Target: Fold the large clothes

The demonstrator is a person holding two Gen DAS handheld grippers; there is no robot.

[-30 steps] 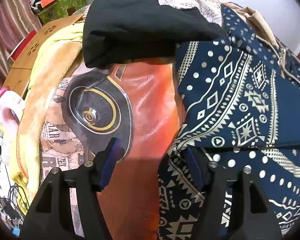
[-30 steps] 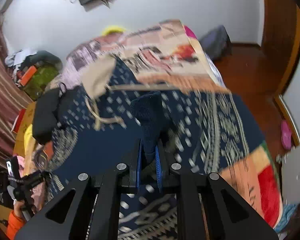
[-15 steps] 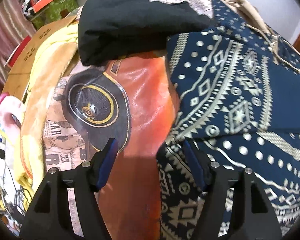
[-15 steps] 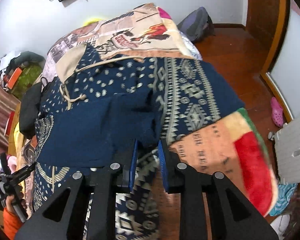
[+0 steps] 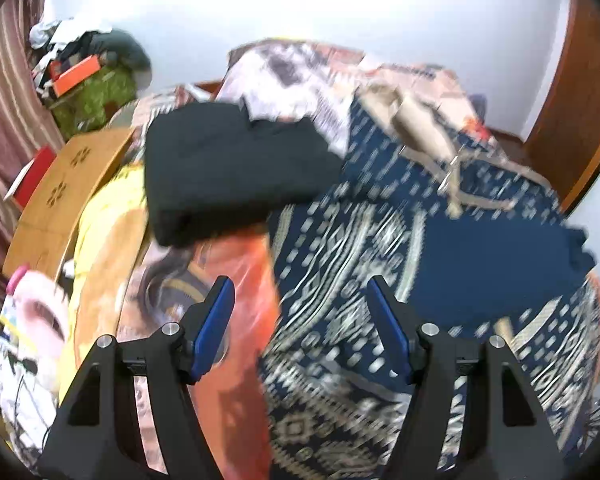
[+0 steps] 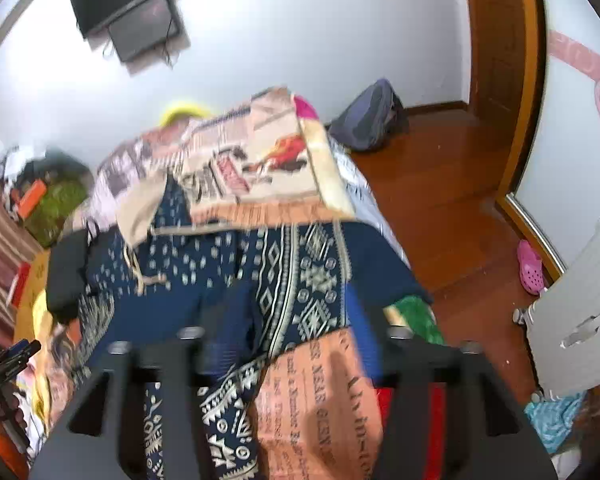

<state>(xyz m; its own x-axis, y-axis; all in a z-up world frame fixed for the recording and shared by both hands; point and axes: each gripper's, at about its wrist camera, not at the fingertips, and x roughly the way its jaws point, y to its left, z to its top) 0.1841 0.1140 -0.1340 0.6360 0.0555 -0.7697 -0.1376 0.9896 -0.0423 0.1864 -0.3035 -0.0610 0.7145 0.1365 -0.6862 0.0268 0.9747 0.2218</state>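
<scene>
Both tools are hanging above the bed with fingers spread wide and nothing between them: the left tool over the edge of the navy patterned hoodie, the right tool over its sleeve side. That hoodie is lying spread on the printed blanket, a folded black garment touching its left edge.

The hoodie is navy with cream dots and geometric bands — its hood lining and drawstrings tan. A folded garment at the bed's left edge is plain black. The blanket shows orange, red and peach print — with a green patch.
</scene>
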